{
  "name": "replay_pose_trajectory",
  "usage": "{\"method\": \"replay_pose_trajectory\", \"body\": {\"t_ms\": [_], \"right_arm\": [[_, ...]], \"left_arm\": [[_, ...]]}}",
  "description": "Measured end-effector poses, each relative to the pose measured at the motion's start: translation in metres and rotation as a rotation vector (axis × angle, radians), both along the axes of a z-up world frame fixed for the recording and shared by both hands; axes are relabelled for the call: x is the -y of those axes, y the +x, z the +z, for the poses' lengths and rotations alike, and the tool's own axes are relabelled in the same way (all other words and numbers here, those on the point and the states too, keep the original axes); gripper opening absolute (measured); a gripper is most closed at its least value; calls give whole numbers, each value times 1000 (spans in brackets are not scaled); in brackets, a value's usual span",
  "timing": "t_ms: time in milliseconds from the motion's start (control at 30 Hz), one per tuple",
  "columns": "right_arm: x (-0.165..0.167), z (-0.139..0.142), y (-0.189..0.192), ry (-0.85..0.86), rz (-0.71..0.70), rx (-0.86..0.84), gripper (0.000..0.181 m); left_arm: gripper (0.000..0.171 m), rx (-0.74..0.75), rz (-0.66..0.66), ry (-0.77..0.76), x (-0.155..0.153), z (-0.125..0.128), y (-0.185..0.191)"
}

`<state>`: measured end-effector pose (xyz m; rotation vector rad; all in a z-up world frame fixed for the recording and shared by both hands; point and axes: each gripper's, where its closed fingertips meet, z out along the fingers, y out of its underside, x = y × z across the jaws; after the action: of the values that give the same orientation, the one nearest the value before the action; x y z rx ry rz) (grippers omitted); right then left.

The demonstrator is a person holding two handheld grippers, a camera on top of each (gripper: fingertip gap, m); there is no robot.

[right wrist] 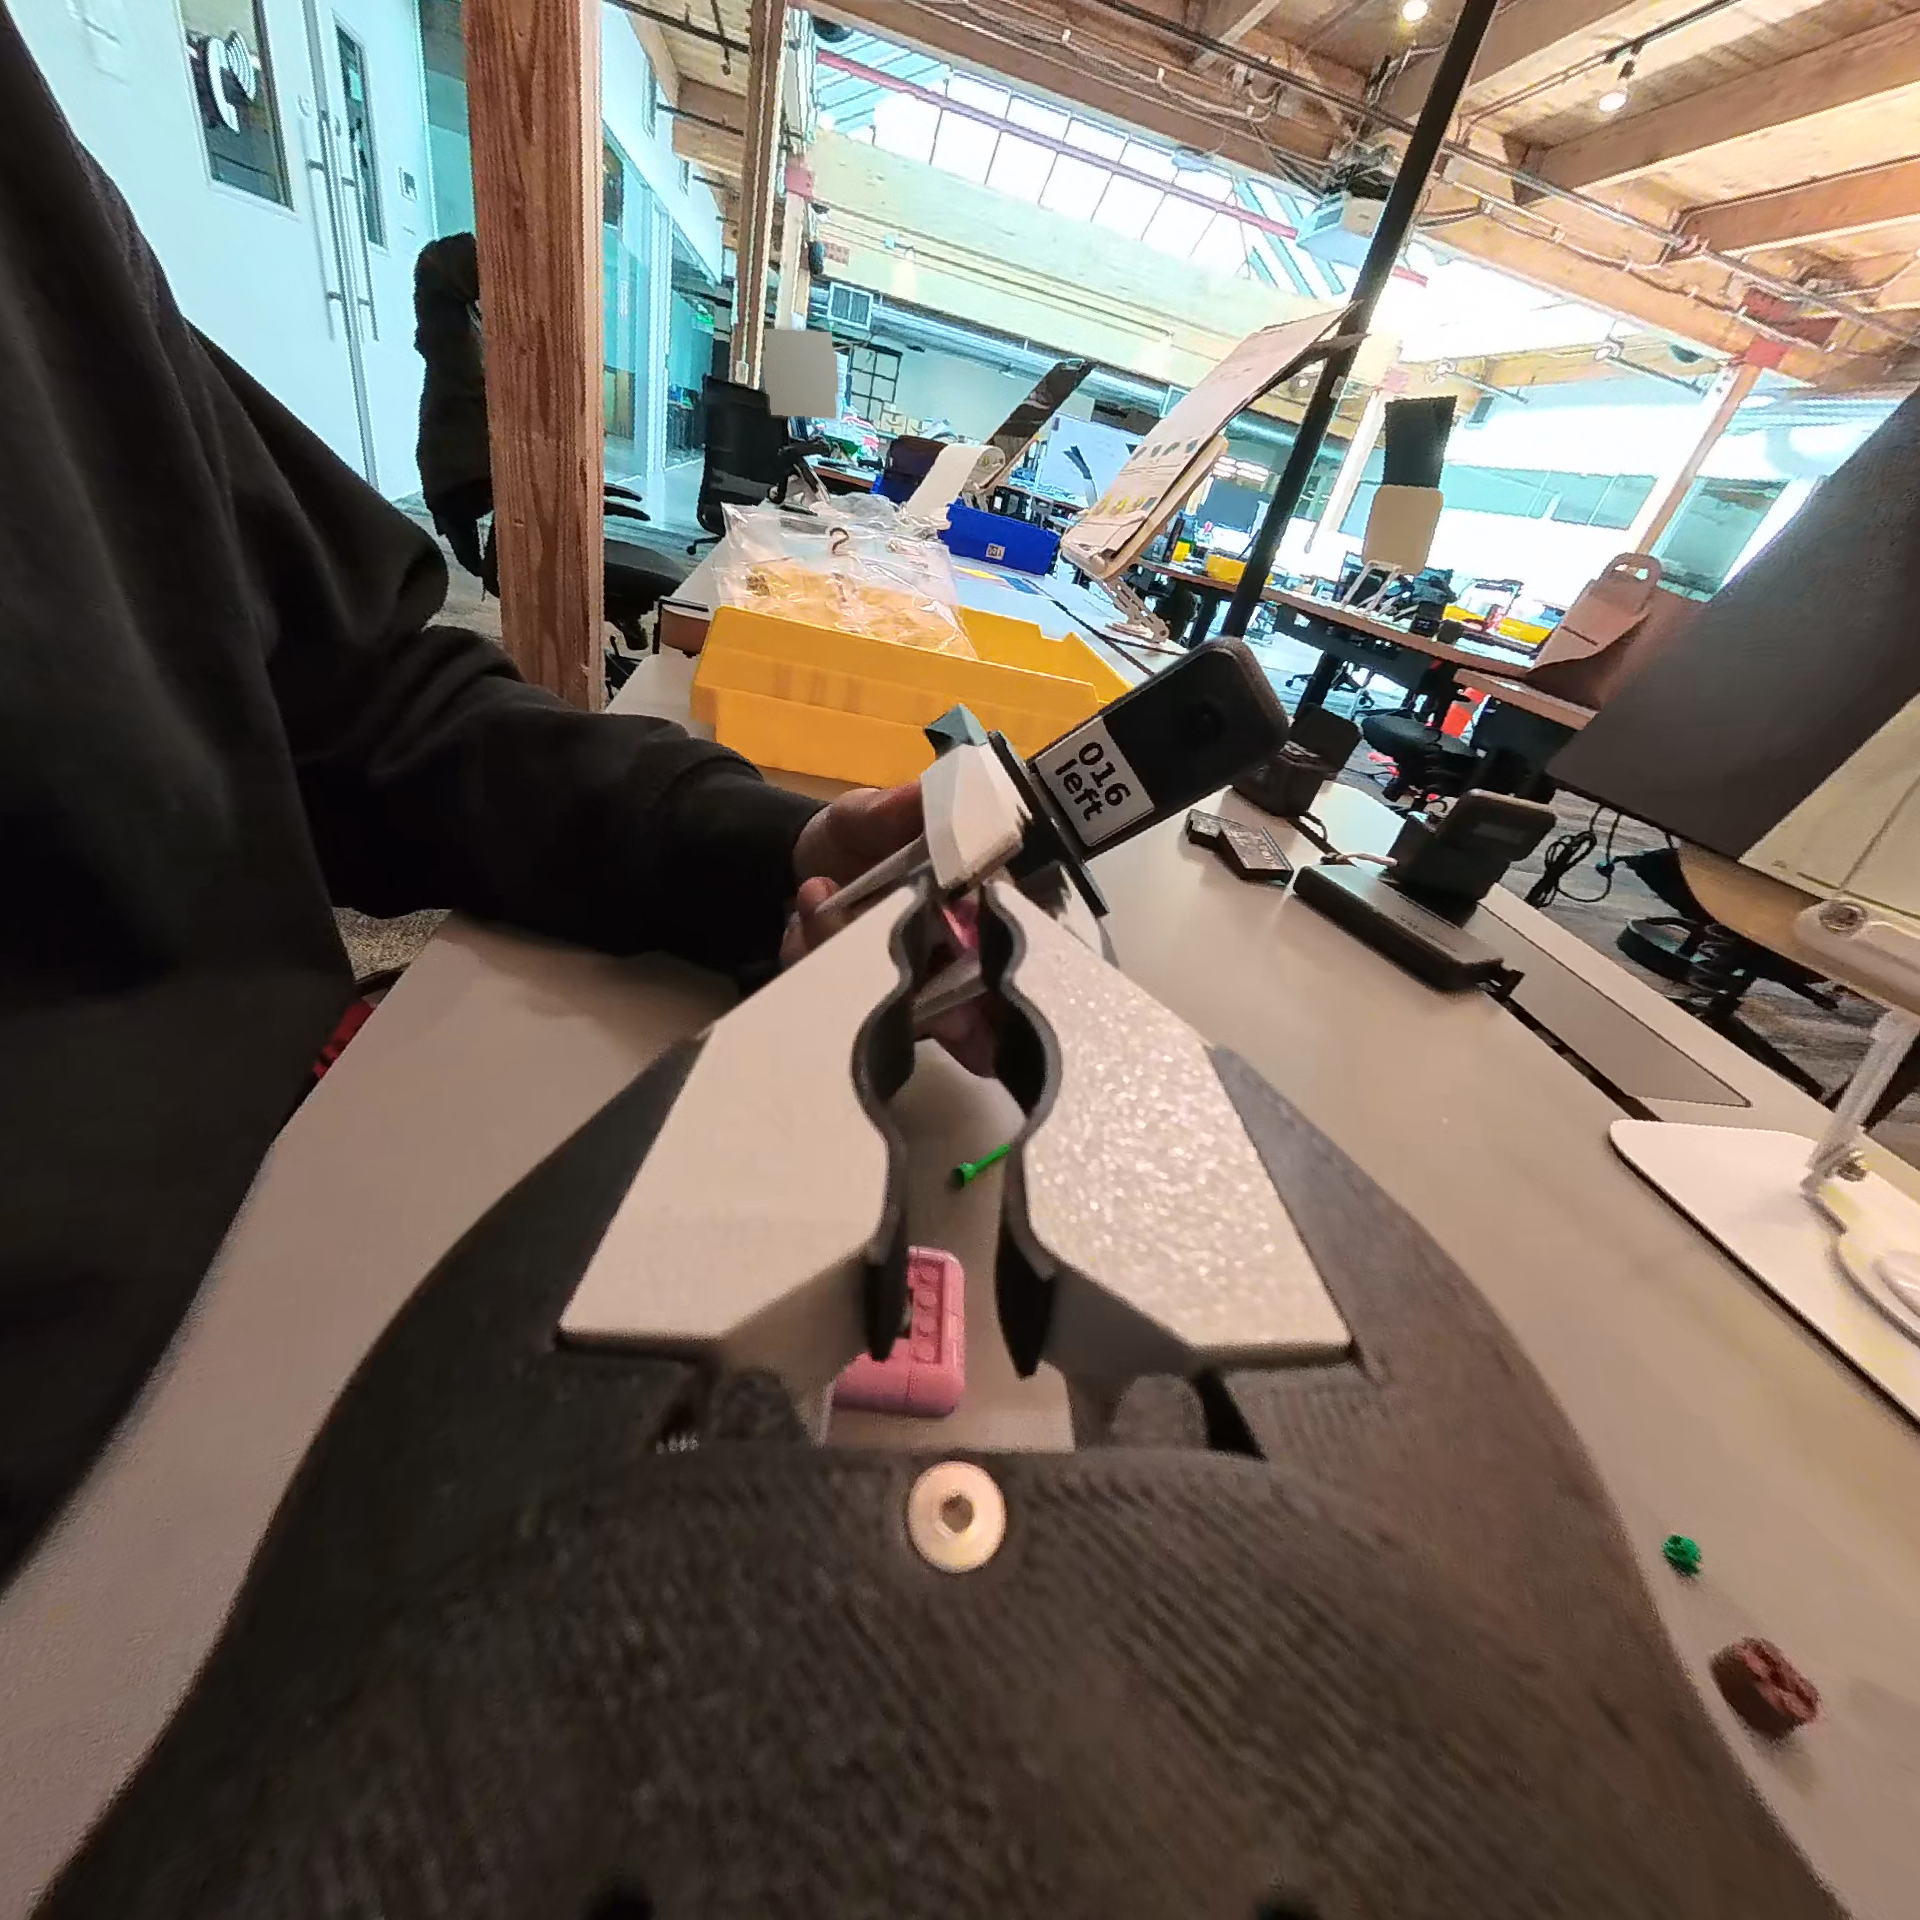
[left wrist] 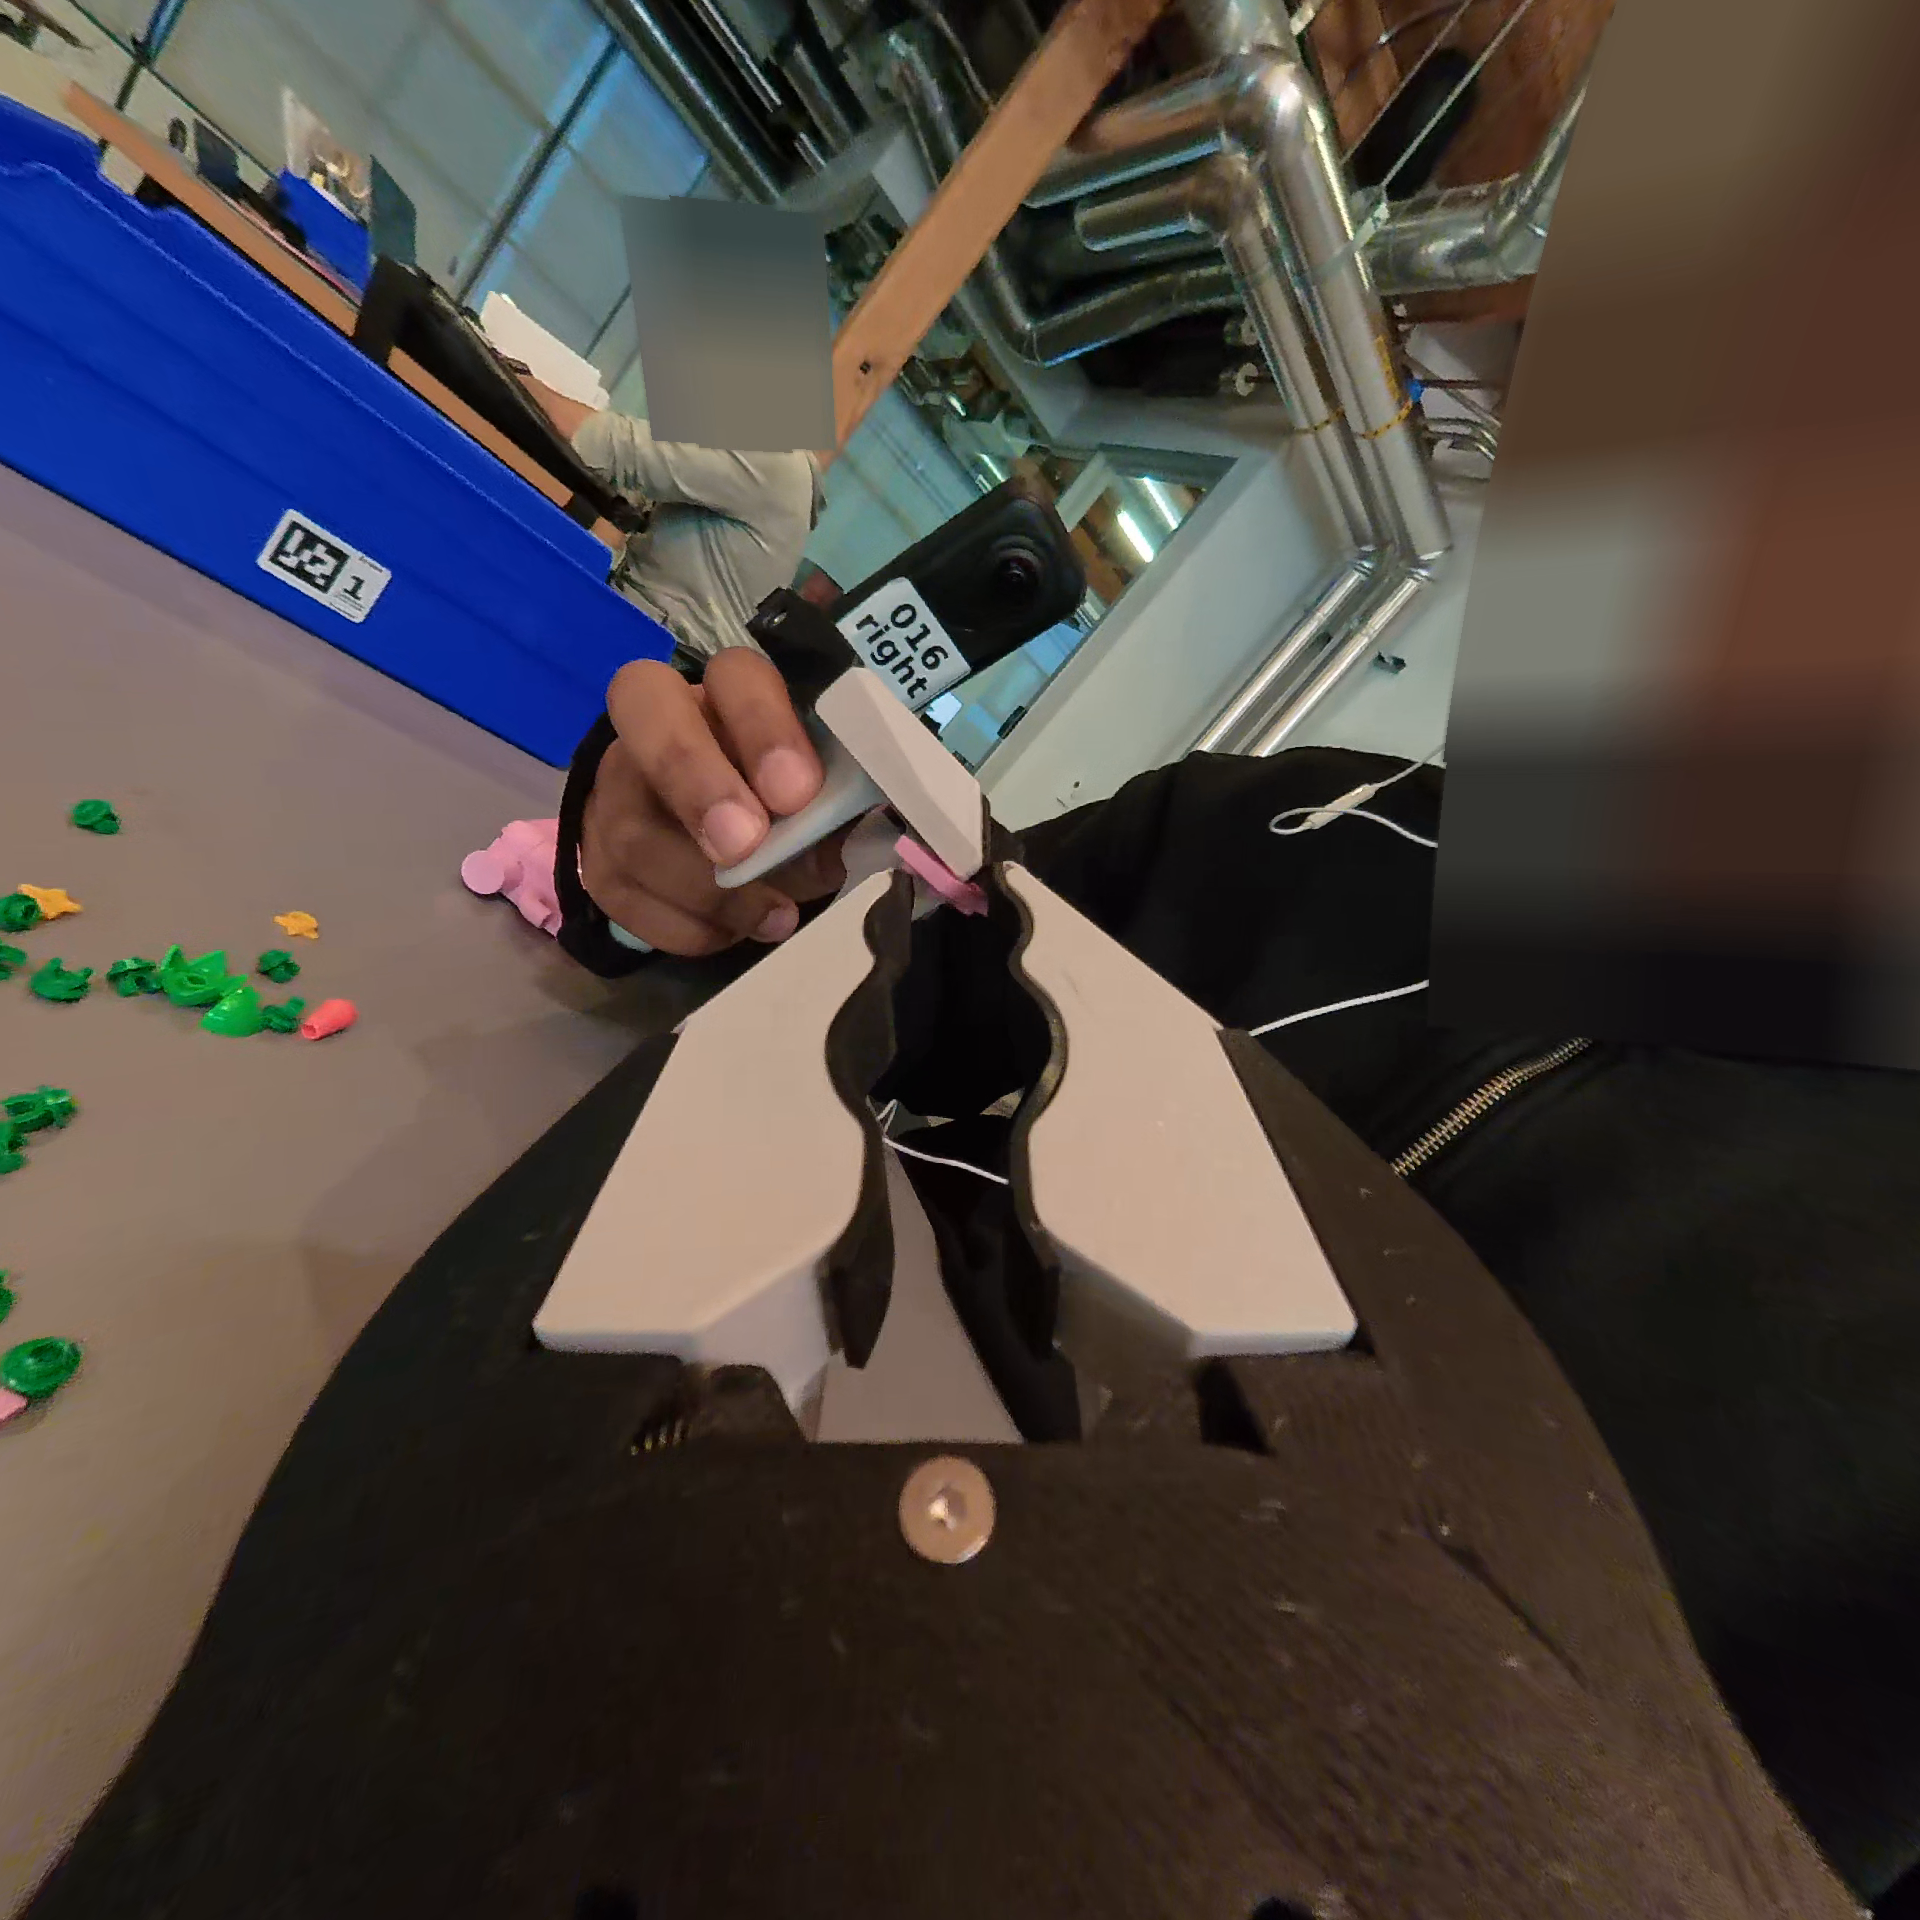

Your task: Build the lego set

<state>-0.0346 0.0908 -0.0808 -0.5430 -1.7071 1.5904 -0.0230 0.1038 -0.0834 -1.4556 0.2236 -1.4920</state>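
early days | both grippers, left [left wrist: 940, 883] and right [right wrist: 951, 914], pinching one pink piece [left wrist: 940, 871] midair | green bits [left wrist: 197, 982] all loose on table [left wrist: 312, 1143]

- Grey table [left wrist: 260, 1143] carries everything.
- Left of the left gripper: a scatter of green bits [left wrist: 197, 982], two orange stars [left wrist: 296, 923], one red-pink piece [left wrist: 330, 1018].
- Pink lump [left wrist: 514, 868] beside the hand.
- Blue bin [left wrist: 208, 416] further back.
- Under the right gripper: pink brick [right wrist: 914, 1340], green pin [right wrist: 980, 1162].
- To its right: green stud [right wrist: 1681, 1553], dark red piece [right wrist: 1764, 1702].
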Motion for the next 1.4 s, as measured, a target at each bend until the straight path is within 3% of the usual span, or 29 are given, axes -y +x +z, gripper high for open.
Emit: {"method": "replay_pose_trajectory", "body": {"t_ms": [533,1033,1400], "right_arm": [[-15,-14,-5,218,-114,-40,0],[-26,1,-10,-80,-98,62,11],[-21,-5,-10,-100,-56,131,3]], "left_arm": [[4,-52,66,-36,-8,-12,-12],[0,-211,185,101,-8,-6,-12],[2,-289,224,103,-12,-14,-10]]}}
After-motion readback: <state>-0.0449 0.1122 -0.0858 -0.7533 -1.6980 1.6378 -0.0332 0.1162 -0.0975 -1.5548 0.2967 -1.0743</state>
